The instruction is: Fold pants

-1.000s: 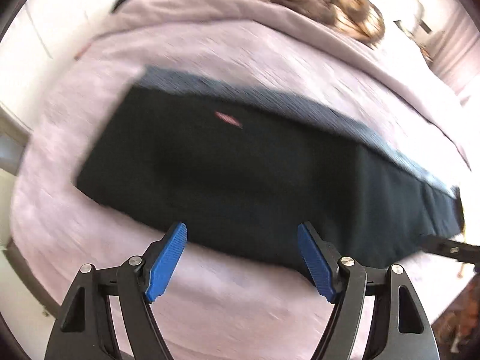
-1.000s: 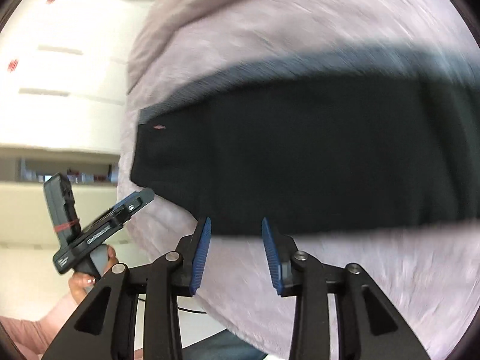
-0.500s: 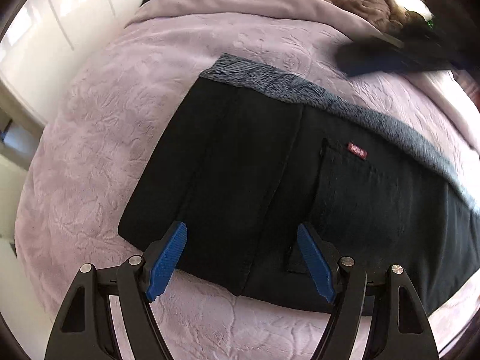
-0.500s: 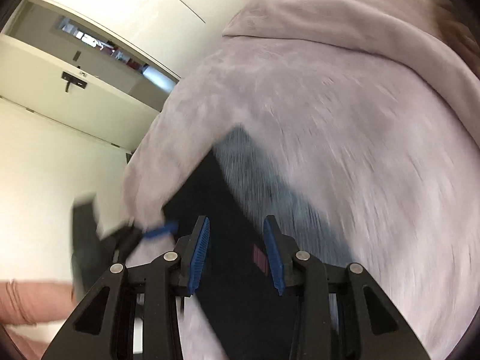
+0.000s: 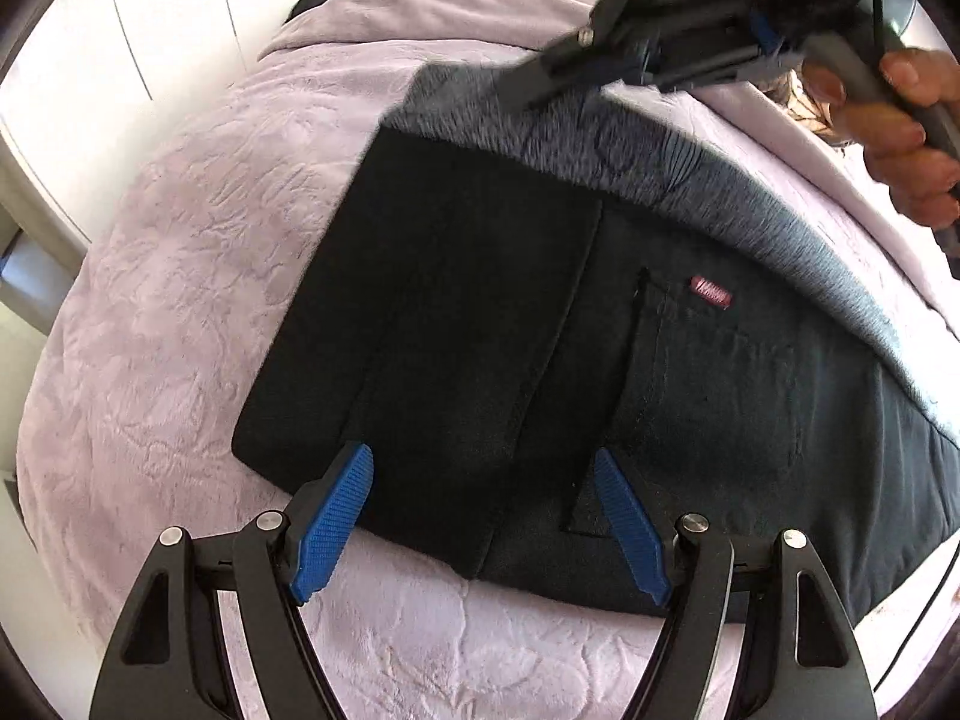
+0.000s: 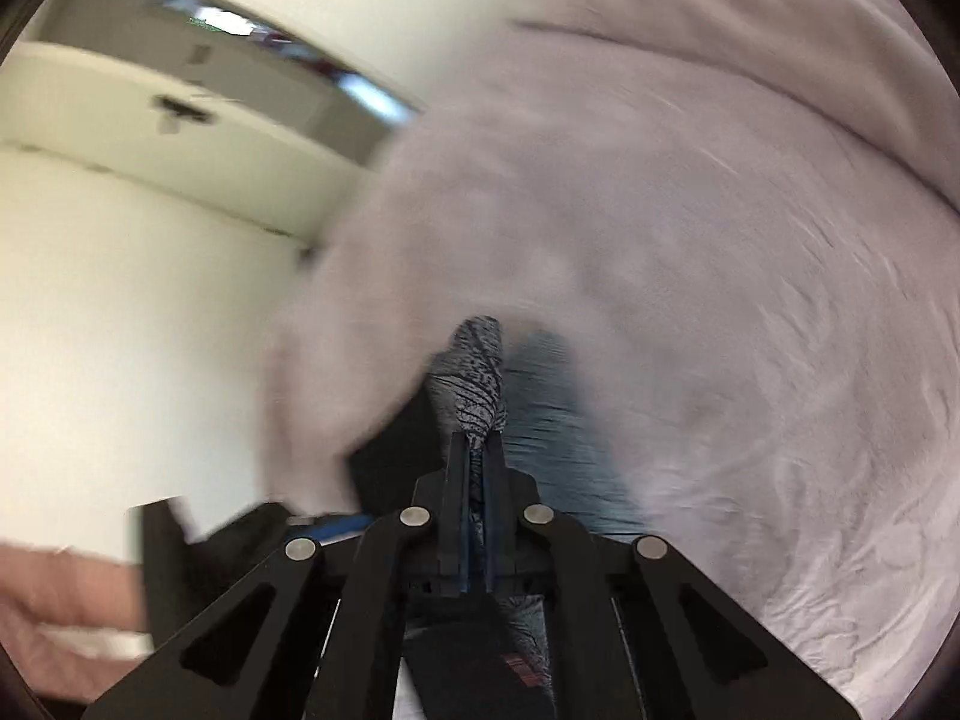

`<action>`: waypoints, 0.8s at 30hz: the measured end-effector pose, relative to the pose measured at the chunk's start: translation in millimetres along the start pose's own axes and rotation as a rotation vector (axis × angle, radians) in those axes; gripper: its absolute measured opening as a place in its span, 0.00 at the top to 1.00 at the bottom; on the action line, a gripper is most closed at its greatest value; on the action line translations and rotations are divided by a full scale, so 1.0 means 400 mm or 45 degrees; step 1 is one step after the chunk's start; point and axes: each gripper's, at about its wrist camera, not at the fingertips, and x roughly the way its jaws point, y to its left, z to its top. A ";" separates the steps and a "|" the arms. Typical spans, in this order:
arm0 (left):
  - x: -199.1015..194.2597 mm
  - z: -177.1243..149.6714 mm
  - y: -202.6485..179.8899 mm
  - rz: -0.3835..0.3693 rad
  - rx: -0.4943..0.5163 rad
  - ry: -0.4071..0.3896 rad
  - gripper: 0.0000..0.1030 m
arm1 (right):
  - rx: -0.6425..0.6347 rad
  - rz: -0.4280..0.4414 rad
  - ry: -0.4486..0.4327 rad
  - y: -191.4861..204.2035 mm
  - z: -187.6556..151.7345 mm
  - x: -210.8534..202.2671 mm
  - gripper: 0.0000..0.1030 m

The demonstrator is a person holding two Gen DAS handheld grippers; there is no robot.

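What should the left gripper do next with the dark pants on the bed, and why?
Probably lower and close on the near edge of the black pants. The left gripper hovers open over that edge, holding nothing, while the right gripper is already shut on the grey heathered waistband. Both edges likely need holding before folding over the lilac quilted bedspread.

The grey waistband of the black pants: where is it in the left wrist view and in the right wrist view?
Left wrist view: the grey waistband runs along the far edge of the pants, from top centre down to the right edge.
Right wrist view: it is bunched at lower centre, pinched in the right gripper.
Shared landmark: the small red label on the pants.
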 end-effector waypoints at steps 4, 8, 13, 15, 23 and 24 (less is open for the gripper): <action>0.016 0.003 -0.011 0.035 0.044 0.002 0.25 | 0.077 -0.247 0.043 -0.049 0.007 0.078 0.96; -0.007 0.055 -0.008 0.014 0.000 0.023 0.25 | 0.275 -0.209 -0.067 -0.071 -0.024 0.073 0.87; -0.027 0.172 -0.011 0.029 0.004 -0.063 0.25 | 0.460 -0.202 -0.285 -0.048 -0.174 -0.110 0.86; 0.005 0.220 -0.022 0.031 0.023 -0.040 0.25 | 0.484 -0.233 -0.290 -0.034 -0.256 -0.147 0.86; 0.143 0.253 -0.025 0.154 0.018 0.007 0.09 | 0.737 -0.414 -0.394 -0.161 -0.479 -0.137 0.92; 0.140 0.251 -0.023 0.150 0.014 0.011 0.09 | 0.772 -0.434 -0.444 -0.169 -0.489 -0.148 0.92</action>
